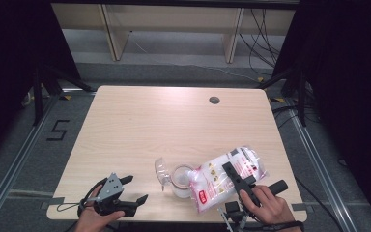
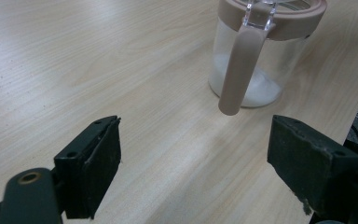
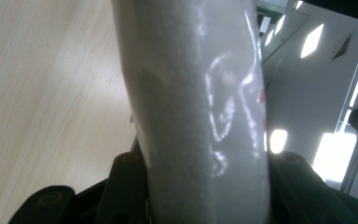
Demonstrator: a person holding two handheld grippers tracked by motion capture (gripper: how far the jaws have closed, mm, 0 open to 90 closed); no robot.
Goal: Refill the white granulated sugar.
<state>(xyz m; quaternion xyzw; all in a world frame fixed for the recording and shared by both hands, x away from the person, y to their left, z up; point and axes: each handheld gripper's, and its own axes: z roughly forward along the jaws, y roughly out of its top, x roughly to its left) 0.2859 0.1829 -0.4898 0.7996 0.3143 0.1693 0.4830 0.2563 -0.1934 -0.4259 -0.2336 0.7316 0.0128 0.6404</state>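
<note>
Down at the lower left of the high view, the left gripper [image 1: 134, 188] rests near the table's [image 1: 140, 125] near edge with its jaws spread wide and nothing between them. In the left gripper view those jaws frame bare wood, and the jar [image 2: 261, 51] stands ahead of them toward the upper right of the frame, its tan handle [image 2: 237, 70] turned toward the camera and a layer of white powder on its floor.

Moving right in the high view, the jar [image 1: 179, 180] sits low and centre, its clear lid [image 1: 162, 171] swung open to the left. Just right of it lies the bag [image 1: 227, 176], long axis running from upper right down to lower left, with its lower end tipped at the jar's mouth. The right gripper [image 1: 236, 178] is clamped across the bag's middle; in the right gripper view the white bag [image 3: 196, 107] bulges between both jaws.

So the pour turns on this: the jar lies down and left of the held bag, directly along its length. The right hand is nearer; the left seems free to steady the handle.
</note>
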